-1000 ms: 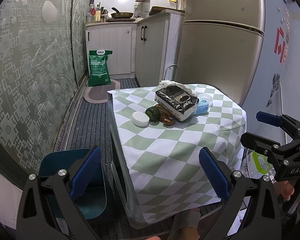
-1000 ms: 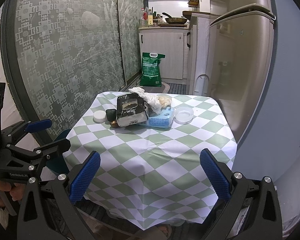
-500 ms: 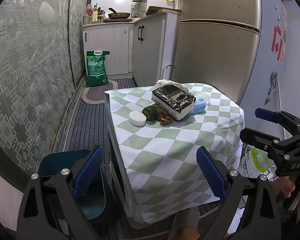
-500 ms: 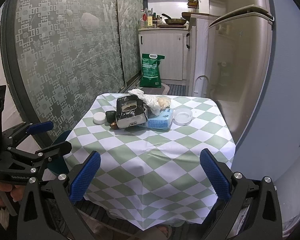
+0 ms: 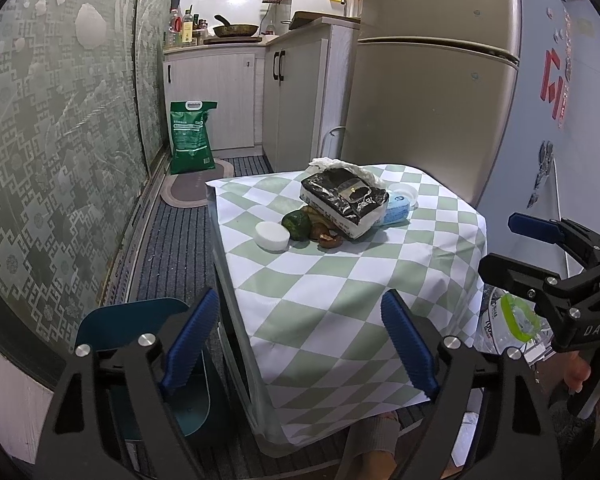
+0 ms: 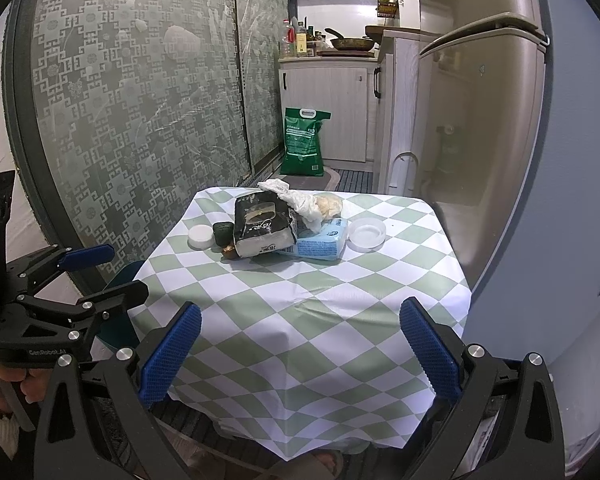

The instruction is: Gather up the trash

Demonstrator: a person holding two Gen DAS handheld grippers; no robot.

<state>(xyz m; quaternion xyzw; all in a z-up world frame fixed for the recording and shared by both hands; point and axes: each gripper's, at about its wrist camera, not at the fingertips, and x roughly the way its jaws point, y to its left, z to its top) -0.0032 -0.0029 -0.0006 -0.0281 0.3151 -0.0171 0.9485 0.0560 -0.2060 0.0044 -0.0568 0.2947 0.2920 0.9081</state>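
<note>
Bin: one dark teal plastic bin (image 5: pixel 148 344) on the striped floor mat, left of the table.
Left gripper (image 5: pixel 300 344): two ribbed blue pads, jaws apart and just been narrowing, nothing between them; "GenRobot.AI" on its body in the right wrist view.
Table: one square table (image 6: pixel 312 320), green-and-white checked cloth.
Trash: clustered at the table's far side, well apart from both grippers. One white round lid (image 6: pixel 200 237), one dark green lump (image 6: pixel 222 233), one black-and-white soft pack (image 6: pixel 262 229), one crumpled white bag (image 6: pixel 300 202), one blue tissue pack (image 6: pixel 320 242), one shallow white dish (image 6: pixel 367 233).
Right gripper (image 6: pixel 300 350): jaws wide apart, empty; letters "DAS" legible in the left wrist view.
Rice sack: one green sack (image 6: pixel 303 142), writing unreadable.
</note>
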